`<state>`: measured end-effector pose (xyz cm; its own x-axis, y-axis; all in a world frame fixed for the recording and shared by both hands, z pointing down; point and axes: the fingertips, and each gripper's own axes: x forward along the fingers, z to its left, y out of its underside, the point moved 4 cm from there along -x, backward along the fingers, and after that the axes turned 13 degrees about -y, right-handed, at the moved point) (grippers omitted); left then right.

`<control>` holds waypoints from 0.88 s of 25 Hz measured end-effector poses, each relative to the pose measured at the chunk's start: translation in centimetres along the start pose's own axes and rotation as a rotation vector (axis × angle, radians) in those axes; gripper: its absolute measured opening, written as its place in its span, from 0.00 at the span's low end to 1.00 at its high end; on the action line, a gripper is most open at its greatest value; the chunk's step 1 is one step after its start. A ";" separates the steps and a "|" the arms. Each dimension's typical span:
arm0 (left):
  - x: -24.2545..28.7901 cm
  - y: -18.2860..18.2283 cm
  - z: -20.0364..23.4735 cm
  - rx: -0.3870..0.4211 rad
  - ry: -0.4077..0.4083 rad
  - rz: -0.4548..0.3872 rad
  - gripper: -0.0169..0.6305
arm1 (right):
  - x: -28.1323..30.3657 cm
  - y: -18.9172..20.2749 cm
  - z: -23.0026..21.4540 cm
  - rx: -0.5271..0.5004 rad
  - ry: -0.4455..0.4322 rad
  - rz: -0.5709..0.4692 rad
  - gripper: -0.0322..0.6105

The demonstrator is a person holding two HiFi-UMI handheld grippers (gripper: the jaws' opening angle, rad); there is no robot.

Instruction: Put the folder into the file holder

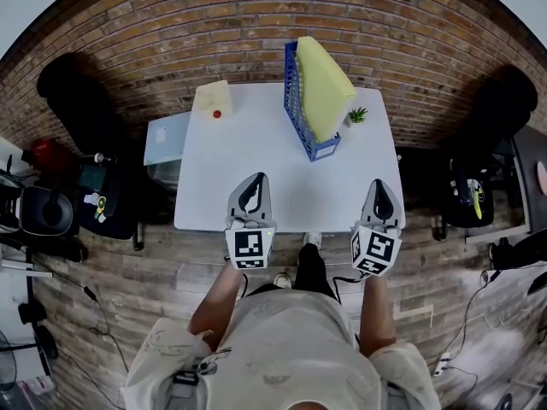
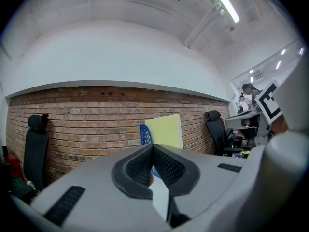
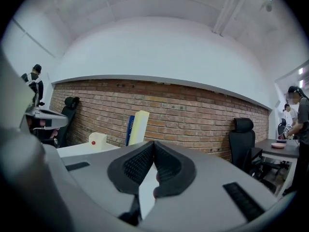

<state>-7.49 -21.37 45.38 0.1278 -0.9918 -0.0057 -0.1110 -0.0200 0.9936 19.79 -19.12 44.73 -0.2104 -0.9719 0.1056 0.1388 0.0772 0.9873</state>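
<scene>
A pale yellow folder [image 1: 325,88] stands inside the blue file holder [image 1: 299,109] at the far side of the white table [image 1: 256,178]. It shows upright in the left gripper view as the folder [image 2: 165,132] beside the holder [image 2: 145,134], and in the right gripper view as the folder [image 3: 140,127] with the holder [image 3: 129,128]. My left gripper [image 1: 254,184] is shut and holds nothing at the table's near edge. My right gripper [image 1: 381,190] is also shut and holds nothing, at the near right corner. Both are well short of the holder.
A cream box with a red dot [image 1: 211,101] sits at the table's far left corner, and a small green plant [image 1: 357,115] stands right of the holder. A low glass side table [image 1: 167,139] is at the left. Black office chairs [image 1: 73,88] flank the table before a brick wall.
</scene>
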 end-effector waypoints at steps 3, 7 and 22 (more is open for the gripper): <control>-0.1 -0.1 0.2 -0.001 -0.005 -0.003 0.04 | 0.1 -0.3 0.2 0.001 -0.014 -0.010 0.08; -0.2 -0.1 0.1 0.002 -0.005 -0.002 0.05 | -0.1 -0.3 0.2 -0.008 -0.020 -0.010 0.08; -0.1 -0.1 0.0 0.005 -0.005 0.006 0.04 | 0.4 -0.3 0.4 -0.004 -0.047 -0.010 0.08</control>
<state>-7.44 -21.31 45.31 0.1221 -0.9925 -0.0005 -0.1170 -0.0149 0.9930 19.25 -19.48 44.50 -0.2571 -0.9611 0.1013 0.1404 0.0666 0.9879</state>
